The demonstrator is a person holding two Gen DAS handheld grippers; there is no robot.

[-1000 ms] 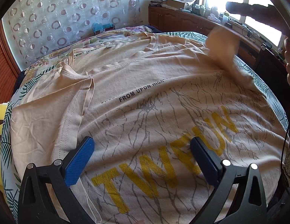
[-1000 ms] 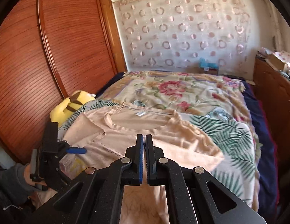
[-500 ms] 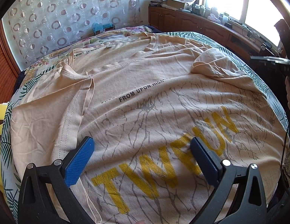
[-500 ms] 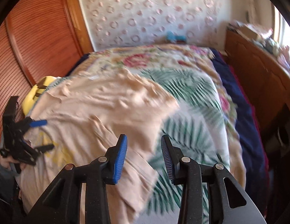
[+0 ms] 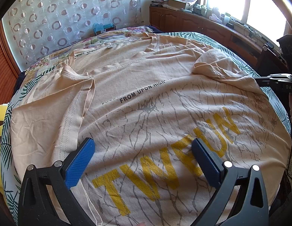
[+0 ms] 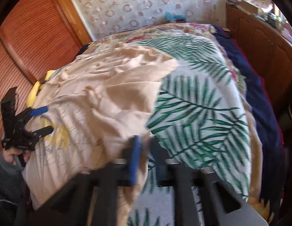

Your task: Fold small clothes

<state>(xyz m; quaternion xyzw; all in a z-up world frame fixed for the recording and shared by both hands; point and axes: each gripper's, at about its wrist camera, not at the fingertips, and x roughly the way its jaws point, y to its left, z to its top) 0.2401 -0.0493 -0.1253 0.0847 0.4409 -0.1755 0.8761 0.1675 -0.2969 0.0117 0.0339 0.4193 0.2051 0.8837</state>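
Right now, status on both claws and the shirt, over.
Left claw open over the T-shirt. Right claw just closed, blurred, T-shirt edge between its jaws. T-shirt flat on bed, one sleeve flipped inward. Nothing in the way.

A beige T-shirt (image 5: 138, 86) of soft, matt knit cloth lies creased on a bedspread (image 6: 198, 101) of smooth printed fabric with green palm leaves; its yellow lettering (image 5: 164, 158) looks flat and slightly cracked, like a screen print. The left gripper (image 5: 144, 162) is matt black plastic with a faintly grainy finish, its fingers (image 5: 80, 163) faced with ribbed blue pads and pinned by bright, shiny metal bolts. The right gripper (image 6: 146, 160), blurred, shows the same black plastic and blue pad. Behind, a slatted wardrobe door (image 6: 33, 37) and a low cabinet (image 5: 198, 26) show reddish wood with a mild sheen, beside a sheer curtain (image 5: 66, 18) with glossy ring patterns.
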